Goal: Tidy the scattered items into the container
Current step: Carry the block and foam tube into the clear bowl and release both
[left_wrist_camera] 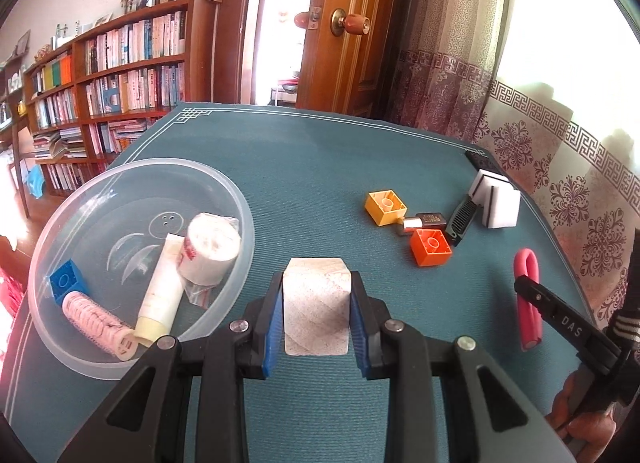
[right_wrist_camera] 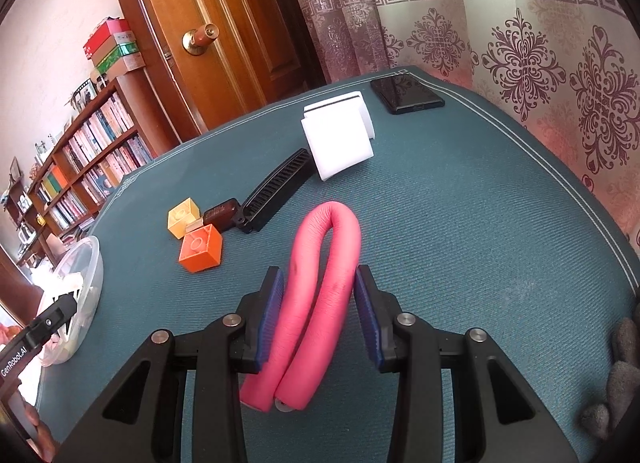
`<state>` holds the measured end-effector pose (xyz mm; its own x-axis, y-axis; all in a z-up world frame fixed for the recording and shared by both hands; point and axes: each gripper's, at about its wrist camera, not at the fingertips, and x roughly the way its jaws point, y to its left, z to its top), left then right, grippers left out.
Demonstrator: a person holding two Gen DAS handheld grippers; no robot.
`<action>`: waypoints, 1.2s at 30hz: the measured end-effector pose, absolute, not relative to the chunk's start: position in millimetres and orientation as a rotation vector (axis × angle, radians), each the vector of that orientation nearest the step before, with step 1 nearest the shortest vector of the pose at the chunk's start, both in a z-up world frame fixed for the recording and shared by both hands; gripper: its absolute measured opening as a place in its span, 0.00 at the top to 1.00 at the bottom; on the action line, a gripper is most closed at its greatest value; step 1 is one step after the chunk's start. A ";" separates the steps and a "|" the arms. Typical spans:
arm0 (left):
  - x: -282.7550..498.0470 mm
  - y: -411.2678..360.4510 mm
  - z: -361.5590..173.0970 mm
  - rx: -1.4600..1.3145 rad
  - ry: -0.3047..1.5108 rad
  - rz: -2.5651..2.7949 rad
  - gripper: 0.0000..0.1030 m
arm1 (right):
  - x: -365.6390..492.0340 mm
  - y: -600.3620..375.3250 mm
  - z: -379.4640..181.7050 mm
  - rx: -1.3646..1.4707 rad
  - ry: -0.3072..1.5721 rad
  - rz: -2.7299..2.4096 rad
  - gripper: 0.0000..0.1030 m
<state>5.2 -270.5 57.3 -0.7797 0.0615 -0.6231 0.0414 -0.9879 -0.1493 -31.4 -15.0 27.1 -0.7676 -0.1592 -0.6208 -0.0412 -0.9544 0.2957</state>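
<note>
My left gripper (left_wrist_camera: 316,295) is shut on a pale wooden block (left_wrist_camera: 316,303), held between its blue pads just right of a clear plastic bowl (left_wrist_camera: 132,199). In the bowl lie a blue brick (left_wrist_camera: 68,283), a pink hair roller (left_wrist_camera: 96,319), a white tube (left_wrist_camera: 160,291) and a wrapped white roll (left_wrist_camera: 210,251). My right gripper (right_wrist_camera: 318,291) stands open astride a bent pink foam curler (right_wrist_camera: 320,263) lying on the teal mat. Its left pad touches the curler and a slim gap shows at the right pad.
Beyond the curler sit an orange brick (right_wrist_camera: 200,249), a yellow brick (right_wrist_camera: 183,219), a small dark bottle (right_wrist_camera: 220,215), a black comb (right_wrist_camera: 280,187) and white sponges (right_wrist_camera: 340,143). A black phone (right_wrist_camera: 406,95) lies at the far edge by the curtain.
</note>
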 end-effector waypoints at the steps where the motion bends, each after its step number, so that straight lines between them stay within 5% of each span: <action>1: 6.9 -274.5 59.1 -1.030 -0.254 2.950 0.68 | -29.7 -16.5 27.4 1.047 -0.454 -2.857 0.62; 36: 7.2 -441.5 62.3 -0.945 -0.646 3.099 0.68 | -10.2 -237.6 87.6 0.890 -0.137 -2.518 0.62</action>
